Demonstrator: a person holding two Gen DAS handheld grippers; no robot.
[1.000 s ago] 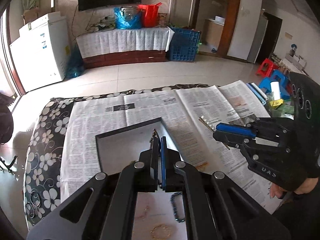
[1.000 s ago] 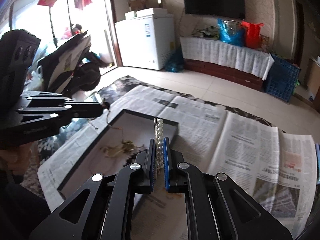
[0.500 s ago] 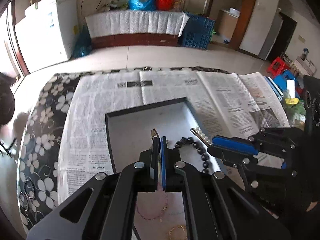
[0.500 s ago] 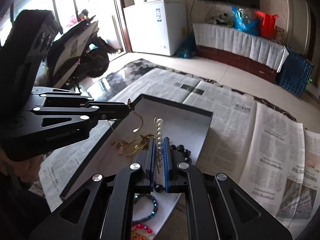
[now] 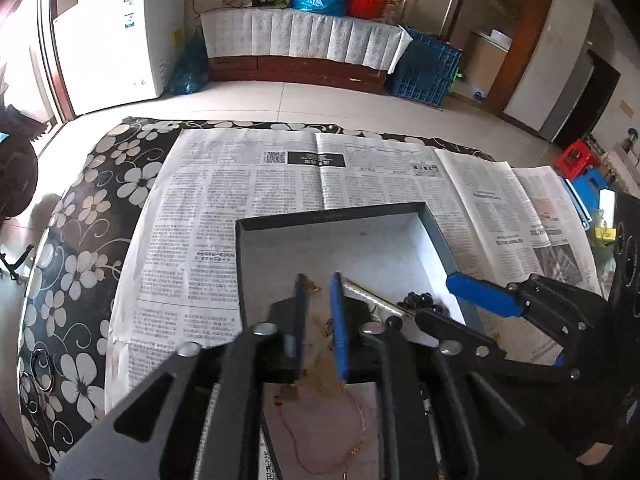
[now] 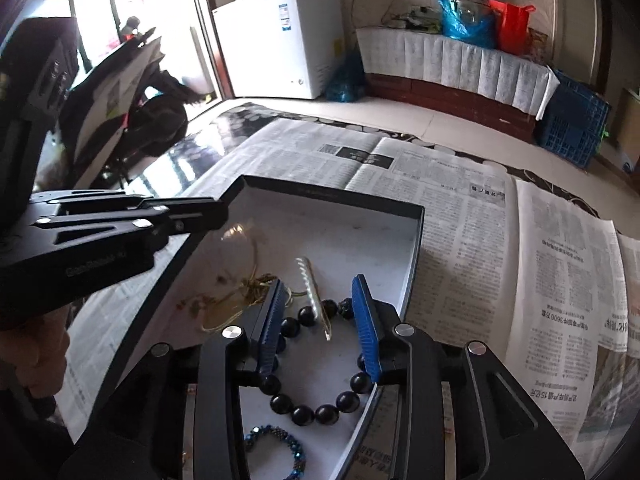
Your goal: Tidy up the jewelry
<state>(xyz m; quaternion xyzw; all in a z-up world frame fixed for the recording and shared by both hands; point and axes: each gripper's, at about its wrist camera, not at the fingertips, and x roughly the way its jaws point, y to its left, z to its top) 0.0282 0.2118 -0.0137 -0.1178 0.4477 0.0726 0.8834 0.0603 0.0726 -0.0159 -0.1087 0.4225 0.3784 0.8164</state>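
Observation:
A grey box (image 5: 332,212) with a dark rim lies on newspaper. My left gripper (image 5: 319,280) hangs over its near half, jaws opening; a thin gold necklace (image 5: 320,360) slips loose between them, not pressed. Beside it, my right gripper (image 5: 434,296) is over the box's right side. In the right wrist view my right gripper (image 6: 318,288) has its jaws opening around a pearl hair clip (image 6: 312,288), which rests free across a black bead bracelet (image 6: 320,412). The gold necklace (image 6: 240,292) piles up below my left gripper (image 6: 220,212). A blue bead bracelet (image 6: 276,440) lies nearer.
Newspaper sheets (image 5: 248,200) cover a table with a black floral cloth (image 5: 80,240). A thin pink chain (image 5: 360,420) lies in the box's near end. The box's far half (image 6: 352,232) holds nothing. A hand (image 6: 32,360) grips the left tool.
Both grippers came down over the box and their jaws parted. The pearl clip dropped from the right jaws onto the black beads. The gold necklace came loose from the left jaws.

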